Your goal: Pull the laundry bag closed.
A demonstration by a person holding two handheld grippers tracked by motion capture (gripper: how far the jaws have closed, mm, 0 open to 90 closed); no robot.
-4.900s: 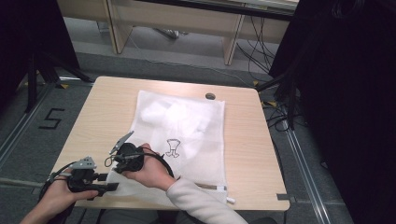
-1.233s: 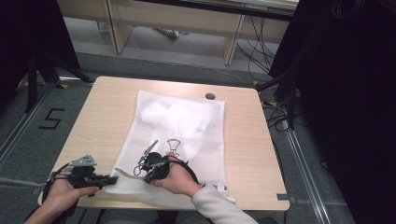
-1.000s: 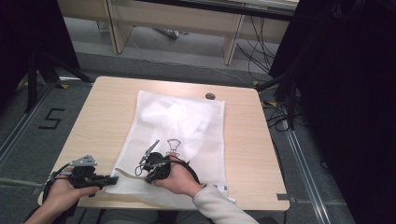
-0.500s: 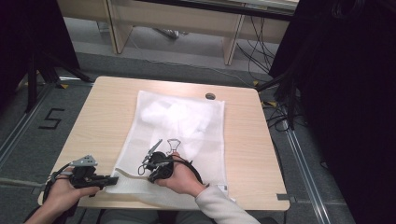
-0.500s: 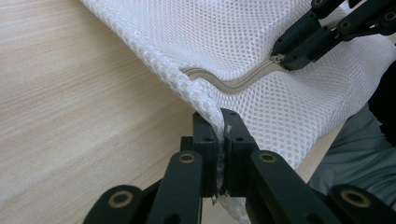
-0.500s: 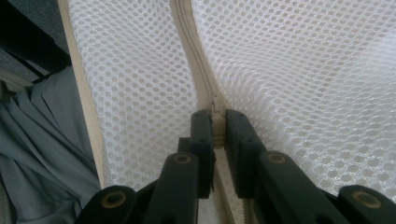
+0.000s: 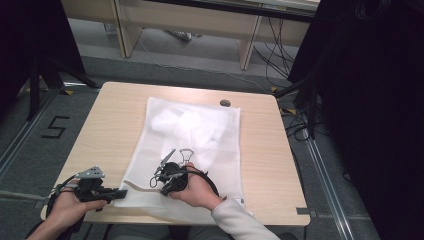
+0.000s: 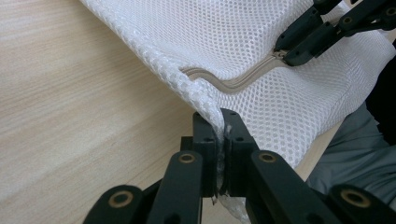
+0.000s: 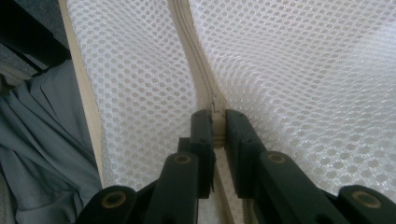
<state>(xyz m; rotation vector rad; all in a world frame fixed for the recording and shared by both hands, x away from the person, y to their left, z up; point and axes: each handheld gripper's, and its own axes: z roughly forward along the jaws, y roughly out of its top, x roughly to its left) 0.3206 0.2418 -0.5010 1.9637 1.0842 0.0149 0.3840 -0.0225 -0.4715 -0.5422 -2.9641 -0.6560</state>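
- A white mesh bag [image 7: 192, 145] lies flat on the middle of the desk [image 7: 115, 120], its near edge at the desk's near side.
- The left claw [image 8: 219, 140], held low in the left hand [image 7: 67, 207] at the near left corner, is clamped on the bag's near left corner.
- The right claw [image 9: 215, 125], with the right hand [image 7: 197, 187] resting on the bag, pinches the zipper pull [image 9: 215, 105] along the zipper [image 8: 233, 81].

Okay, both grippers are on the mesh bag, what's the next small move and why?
Probably draw the right gripper along the zipper while the left gripper holds the mesh bag taut. The right is closed on the zipper pull, the left pinches the bag's corner.
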